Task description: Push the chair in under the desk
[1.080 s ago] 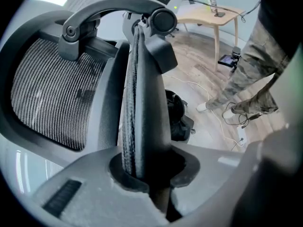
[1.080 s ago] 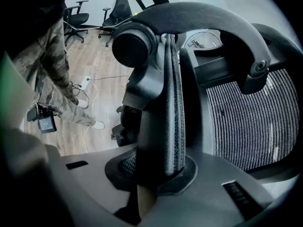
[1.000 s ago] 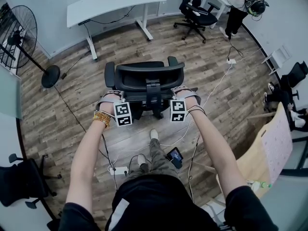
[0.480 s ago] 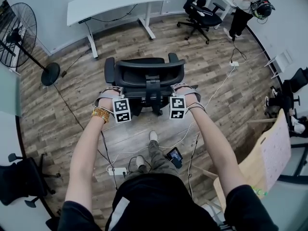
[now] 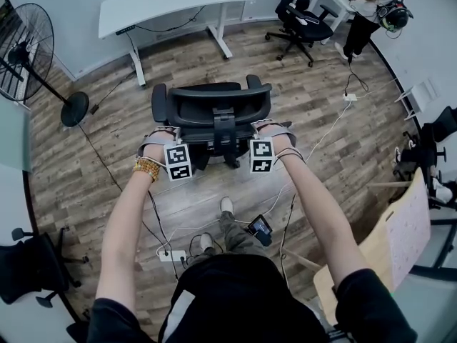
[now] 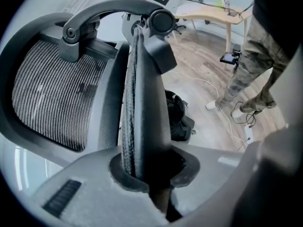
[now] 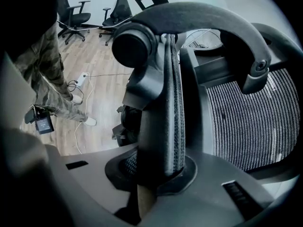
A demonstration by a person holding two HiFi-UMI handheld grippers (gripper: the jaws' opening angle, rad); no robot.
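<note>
A black mesh-backed office chair (image 5: 213,107) stands on the wood floor, its back toward me, a short way from the white desk (image 5: 171,0) at the far wall. My left gripper (image 5: 164,146) is shut on the left side edge of the chair's backrest (image 6: 142,103), and the gripper (image 6: 152,176) has its jaws closed around that padded rim. My right gripper (image 5: 271,140) is shut on the right side edge of the backrest (image 7: 164,108), and the gripper (image 7: 156,176) has its jaws pressed on that rim. The chair's seat is hidden behind its back.
A standing fan (image 5: 28,56) is at the far left. A second office chair (image 5: 300,20) and a person (image 5: 371,9) are at the far right. Cables and a power strip (image 5: 171,254) lie near my feet. A wooden desk (image 5: 389,238) is at right.
The chair has rolled a little forward toward the white desk, and both grippers have moved forward with it, still closed on the backrest's edges.
</note>
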